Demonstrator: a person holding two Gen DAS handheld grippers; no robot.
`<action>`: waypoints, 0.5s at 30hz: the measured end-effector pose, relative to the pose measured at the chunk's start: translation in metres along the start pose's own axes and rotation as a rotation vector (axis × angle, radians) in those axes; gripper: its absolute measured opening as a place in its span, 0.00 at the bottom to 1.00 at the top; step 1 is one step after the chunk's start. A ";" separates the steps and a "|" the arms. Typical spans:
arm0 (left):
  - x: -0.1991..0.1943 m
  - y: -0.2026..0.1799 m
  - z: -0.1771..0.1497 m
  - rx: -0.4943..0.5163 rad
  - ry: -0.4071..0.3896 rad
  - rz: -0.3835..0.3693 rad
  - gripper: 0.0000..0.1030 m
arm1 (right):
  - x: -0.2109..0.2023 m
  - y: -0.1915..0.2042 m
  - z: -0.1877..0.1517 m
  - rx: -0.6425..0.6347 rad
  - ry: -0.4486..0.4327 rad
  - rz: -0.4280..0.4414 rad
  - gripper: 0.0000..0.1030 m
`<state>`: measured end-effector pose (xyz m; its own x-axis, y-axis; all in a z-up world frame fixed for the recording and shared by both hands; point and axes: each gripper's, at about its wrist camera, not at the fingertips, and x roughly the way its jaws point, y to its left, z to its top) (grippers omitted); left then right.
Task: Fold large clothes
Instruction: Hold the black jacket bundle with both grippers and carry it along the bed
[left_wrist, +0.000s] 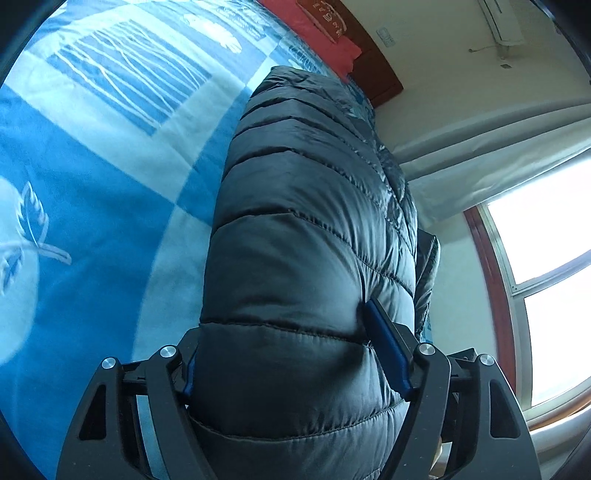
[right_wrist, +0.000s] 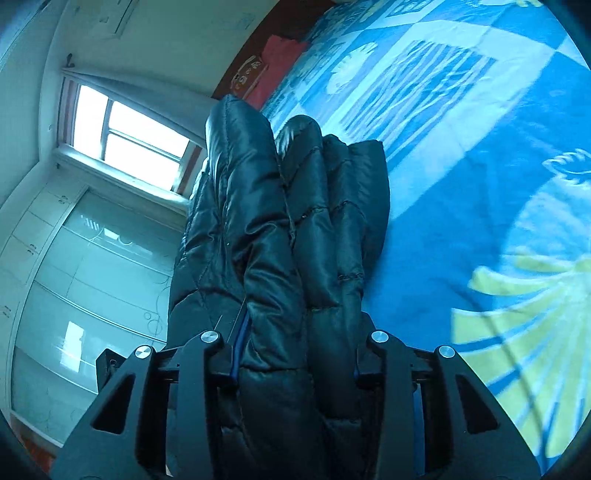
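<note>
A dark quilted puffer jacket (left_wrist: 306, 236) fills the middle of the left wrist view, held up above the bed. My left gripper (left_wrist: 291, 354) is shut on a thick bunch of it, with a blue pad (left_wrist: 388, 347) pressed into its right side. In the right wrist view the same jacket (right_wrist: 291, 229) hangs in several folded layers. My right gripper (right_wrist: 295, 358) is shut on those layers. Both views are tilted sideways.
A blue and white patterned blanket (left_wrist: 110, 155) covers the bed (right_wrist: 461, 166) under the jacket. A red pillow (left_wrist: 328, 40) lies by the wooden headboard (left_wrist: 380, 74). A bright window (left_wrist: 546, 280), a white curtain (left_wrist: 480, 147) and a glass-front wardrobe (right_wrist: 92, 280) stand beyond the bed.
</note>
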<state>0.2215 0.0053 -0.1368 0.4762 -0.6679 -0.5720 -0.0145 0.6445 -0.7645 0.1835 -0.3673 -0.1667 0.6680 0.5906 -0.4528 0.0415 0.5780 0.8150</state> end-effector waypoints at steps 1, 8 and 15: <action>-0.002 0.000 0.004 0.004 -0.004 0.001 0.71 | 0.004 0.003 0.002 -0.004 0.003 0.007 0.36; -0.014 -0.009 0.036 0.047 -0.043 0.015 0.71 | 0.045 0.033 0.017 -0.049 0.030 0.048 0.34; -0.006 0.025 0.052 0.004 -0.033 0.065 0.71 | 0.083 0.031 0.020 -0.041 0.056 -0.002 0.35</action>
<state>0.2640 0.0445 -0.1374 0.5028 -0.6122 -0.6102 -0.0425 0.6876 -0.7249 0.2548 -0.3115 -0.1723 0.6251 0.6195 -0.4749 0.0111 0.6012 0.7990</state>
